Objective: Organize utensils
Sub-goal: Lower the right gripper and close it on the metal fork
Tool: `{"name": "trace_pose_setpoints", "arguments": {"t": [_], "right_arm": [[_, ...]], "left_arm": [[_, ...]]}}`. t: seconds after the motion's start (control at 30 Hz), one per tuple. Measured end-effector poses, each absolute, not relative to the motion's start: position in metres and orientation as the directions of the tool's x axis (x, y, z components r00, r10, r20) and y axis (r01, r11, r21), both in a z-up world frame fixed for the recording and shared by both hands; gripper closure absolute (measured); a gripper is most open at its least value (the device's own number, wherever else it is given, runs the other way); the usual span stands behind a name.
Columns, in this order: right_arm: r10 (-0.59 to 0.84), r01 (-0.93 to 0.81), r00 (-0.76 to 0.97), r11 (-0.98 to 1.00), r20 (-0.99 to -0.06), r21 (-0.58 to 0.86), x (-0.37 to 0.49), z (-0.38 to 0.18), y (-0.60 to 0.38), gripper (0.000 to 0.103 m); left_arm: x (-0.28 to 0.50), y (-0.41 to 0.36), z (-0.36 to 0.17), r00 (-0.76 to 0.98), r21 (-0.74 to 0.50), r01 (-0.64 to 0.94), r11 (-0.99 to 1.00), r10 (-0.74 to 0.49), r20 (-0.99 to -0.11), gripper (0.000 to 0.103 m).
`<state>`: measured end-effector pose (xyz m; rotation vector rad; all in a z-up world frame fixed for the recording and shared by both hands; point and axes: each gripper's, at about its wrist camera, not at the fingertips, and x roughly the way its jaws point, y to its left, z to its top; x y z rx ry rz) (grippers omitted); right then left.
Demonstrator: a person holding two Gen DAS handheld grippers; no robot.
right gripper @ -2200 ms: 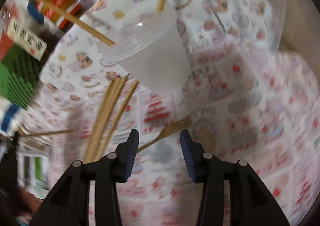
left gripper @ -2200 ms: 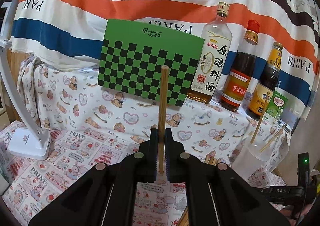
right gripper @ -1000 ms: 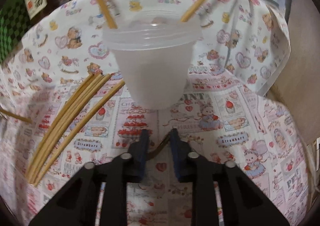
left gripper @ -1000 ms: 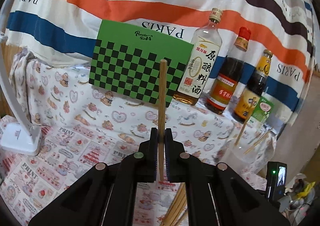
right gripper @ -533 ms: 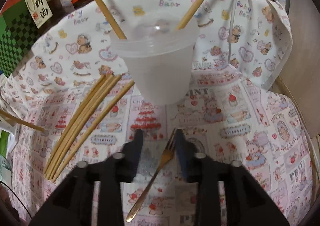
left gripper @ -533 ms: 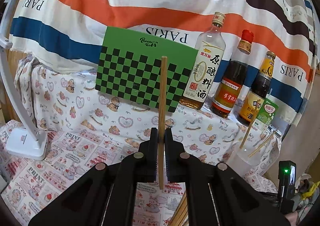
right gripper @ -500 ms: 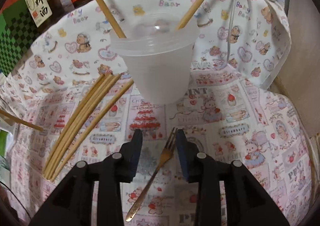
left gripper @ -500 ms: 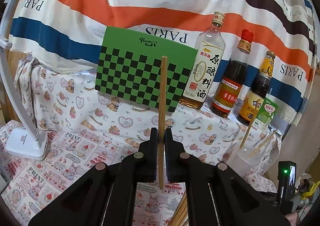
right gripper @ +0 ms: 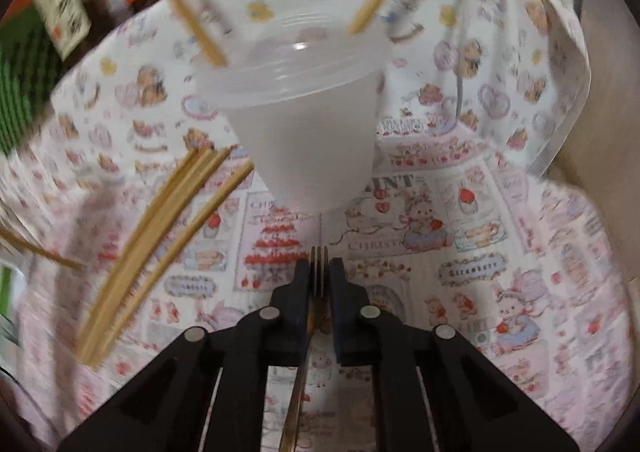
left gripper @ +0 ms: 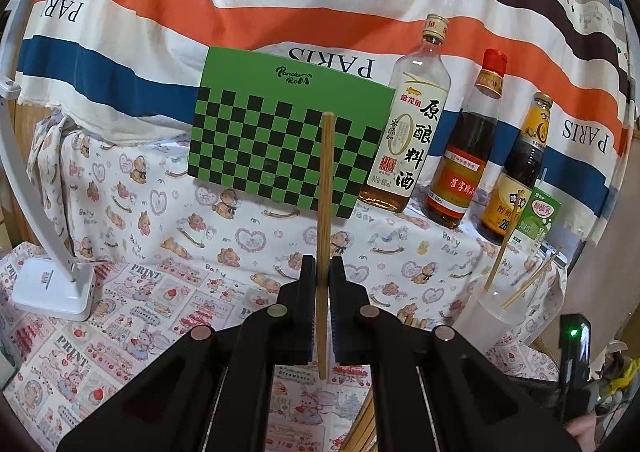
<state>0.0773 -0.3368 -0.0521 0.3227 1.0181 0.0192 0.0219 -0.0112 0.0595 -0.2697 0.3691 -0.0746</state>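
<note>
While clamped: chopstick [left gripper: 325, 188] upright, fork [right gripper: 319, 272] fwd.

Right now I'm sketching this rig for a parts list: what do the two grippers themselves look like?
Both the left gripper and right gripper are matte black plastic, with two angular linkage arms each, round silver pivot pins and ribbed, bluish-black fingers. No cables, markings or sleeves show.

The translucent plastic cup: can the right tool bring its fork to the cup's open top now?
Probably yes. The right tool, closing on the gold metal fork, faces the translucent plastic cup; nothing lies between.
</note>
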Motion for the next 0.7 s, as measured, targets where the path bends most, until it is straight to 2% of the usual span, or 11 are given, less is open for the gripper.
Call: {"name": "trace_pose_setpoints", "arguments": {"t": [0.2,0.43,0.53,0.57,0.6,0.7], "right_arm": [[0.231,0.098,0.597,0.93,-0.768,0.355,0.068,-0.037,-0.344,0.099],[0.218,0.095,0.59,0.937,-0.778,0.335,0.065,-0.039,-0.343,0.101],[0.184,0.078,0.609,0.954,-0.771,0.29,0.068,-0.04,-0.34,0.095],[0.174,0.067,0.616,0.96,-0.768,0.271,0.069,-0.04,-0.338,0.082],[0.164,0.06,0.626,0.965,-0.763,0.256,0.07,-0.04,-0.335,0.076],[0.166,0.017,0.622,0.974,-0.765,0.226,0.071,-0.043,-0.324,0.075]], "left_arm": [[0.022,-0.012,0.06,0.931,-0.273,0.022,0.962,-0.119,-0.345,0.098],[0.023,-0.011,0.058,0.929,-0.275,0.021,0.961,-0.121,-0.349,0.098],[0.023,-0.011,0.059,0.93,-0.273,0.021,0.962,-0.119,-0.348,0.098],[0.023,-0.011,0.059,0.93,-0.273,0.021,0.962,-0.119,-0.348,0.098],[0.023,-0.011,0.059,0.93,-0.273,0.02,0.962,-0.119,-0.347,0.098],[0.023,-0.011,0.058,0.93,-0.273,0.021,0.962,-0.119,-0.347,0.098]]}}
